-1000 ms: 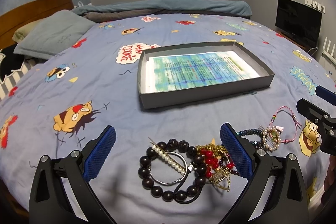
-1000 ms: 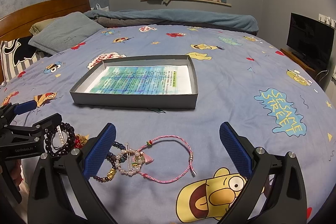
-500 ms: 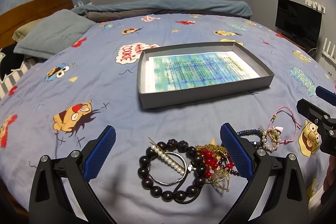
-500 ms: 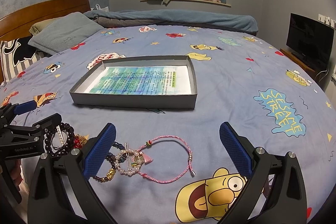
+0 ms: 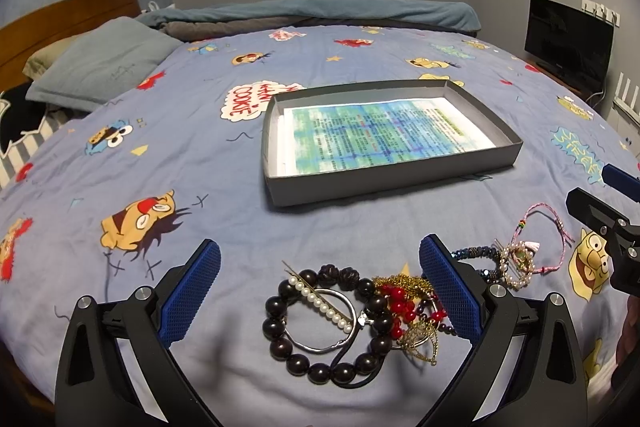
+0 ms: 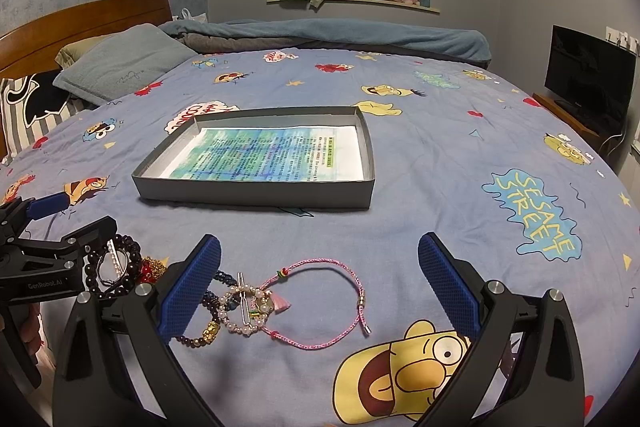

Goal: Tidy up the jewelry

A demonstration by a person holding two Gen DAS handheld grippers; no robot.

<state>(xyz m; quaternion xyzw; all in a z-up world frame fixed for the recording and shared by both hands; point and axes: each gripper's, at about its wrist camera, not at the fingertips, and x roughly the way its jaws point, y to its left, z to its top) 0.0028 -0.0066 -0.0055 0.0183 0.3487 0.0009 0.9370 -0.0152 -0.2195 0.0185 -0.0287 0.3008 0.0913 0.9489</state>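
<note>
A grey shallow box (image 5: 276, 155) (image 6: 256, 191) lined with blue-green printed paper lies mid-bed. In the left wrist view my left gripper (image 5: 320, 291) is open above a dark bead bracelet (image 5: 280, 327), a pearl hairpin (image 5: 320, 303), a silver ring and red and gold pieces (image 5: 404, 303). In the right wrist view my right gripper (image 6: 320, 287) is open over a pink cord bracelet (image 6: 344, 275), with a pearl bracelet (image 6: 244, 307) and a dark blue bead bracelet (image 6: 212, 295) by its left finger. Both grippers hold nothing.
The blue cartoon-print bedspread (image 6: 440, 155) covers the bed. Pillows (image 5: 100, 67) and a wooden headboard (image 6: 80, 19) are at the left, a folded blanket (image 5: 320, 11) at the far edge, a television (image 6: 588, 75) at the right.
</note>
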